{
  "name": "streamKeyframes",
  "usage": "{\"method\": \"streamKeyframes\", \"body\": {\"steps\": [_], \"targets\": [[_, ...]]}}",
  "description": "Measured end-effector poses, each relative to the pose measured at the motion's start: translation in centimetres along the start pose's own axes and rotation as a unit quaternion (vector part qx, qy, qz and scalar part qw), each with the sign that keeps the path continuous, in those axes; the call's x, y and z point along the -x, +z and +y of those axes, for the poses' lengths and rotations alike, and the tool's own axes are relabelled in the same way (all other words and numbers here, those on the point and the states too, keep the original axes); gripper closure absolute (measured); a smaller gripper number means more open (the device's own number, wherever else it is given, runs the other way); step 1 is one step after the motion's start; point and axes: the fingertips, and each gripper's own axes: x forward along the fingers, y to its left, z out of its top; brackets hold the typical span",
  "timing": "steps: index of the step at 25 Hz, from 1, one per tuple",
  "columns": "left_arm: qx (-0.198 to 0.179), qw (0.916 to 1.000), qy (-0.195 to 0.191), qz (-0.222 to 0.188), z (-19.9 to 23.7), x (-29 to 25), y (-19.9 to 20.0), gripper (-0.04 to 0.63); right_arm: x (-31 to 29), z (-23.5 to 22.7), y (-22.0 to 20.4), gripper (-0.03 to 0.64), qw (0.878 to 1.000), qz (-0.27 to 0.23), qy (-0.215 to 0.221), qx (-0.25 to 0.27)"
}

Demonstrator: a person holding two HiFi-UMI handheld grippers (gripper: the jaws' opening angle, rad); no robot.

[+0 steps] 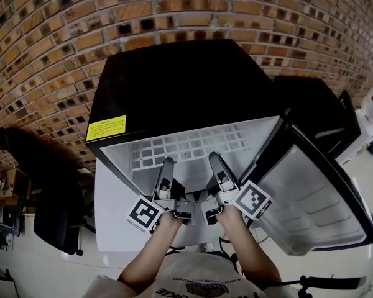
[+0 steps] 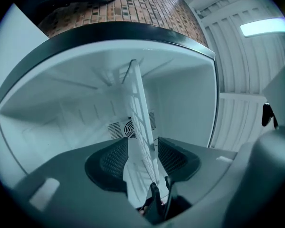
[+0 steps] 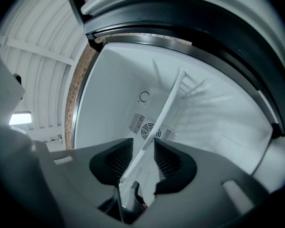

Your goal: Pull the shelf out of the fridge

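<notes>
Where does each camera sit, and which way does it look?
Head view: on the person's head, looking down at the fridge; forearms, left gripper, right gripper show.
Left gripper view: on the left gripper, looking into the fridge; its open jaws flank the shelf.
Right gripper view: likewise, on the right gripper.
All share the shelf.
</notes>
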Motion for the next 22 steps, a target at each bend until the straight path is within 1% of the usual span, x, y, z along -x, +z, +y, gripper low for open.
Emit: {"method": "streamKeyframes", "body": {"steps": [3,5,8,9,10,11,12,15,18,22], "targets": [[0.012,0.9997,0.007,-0.021,0.2,-0.7,0.9,0.422,-1.0,-1.4,1.0,0.488,1.000,-0.009,-0.020,-0.021],[0.015,0.9989,0.012,-0.044,0.3,-1.1,1.7,0.423,-1.7,-1.9,1.5,0.488,0.999,-0.012,-0.027,-0.039],[0.008,0.9971,0.020,-0.073,0.2,-1.6,2.7,0.427,-2.8,-2.2,1.9,0.491,0.998,-0.012,-0.036,-0.050],[0.006,0.9967,0.022,-0.077,0.2,-1.8,2.9,0.450,-3.0,-2.4,2.0,0.499,0.998,-0.014,-0.040,-0.054],[0.007,0.9963,0.025,-0.082,0.2,-1.9,3.1,0.490,-3.2,-2.6,2.2,0.513,0.997,-0.015,-0.043,-0.058],[0.014,0.9958,0.027,-0.086,0.3,-2.0,3.2,0.545,-3.4,-2.7,2.2,0.536,0.997,-0.017,-0.043,-0.065],[0.025,0.9952,0.029,-0.090,0.5,-2.0,3.2,0.554,-3.5,-2.7,2.3,0.557,0.996,-0.018,-0.041,-0.072],[0.052,0.9936,0.033,-0.095,0.6,-1.9,3.2,0.575,-3.6,-2.7,2.4,0.566,0.995,-0.025,-0.036,-0.085],[0.058,0.9933,0.036,-0.094,0.6,-2.0,3.2,0.578,-3.5,-2.8,2.4,0.565,0.994,-0.028,-0.043,-0.092],[0.053,0.9937,0.043,-0.088,0.6,-1.9,3.2,0.577,-3.4,-2.9,2.2,0.563,0.993,-0.021,-0.048,-0.104]]}}
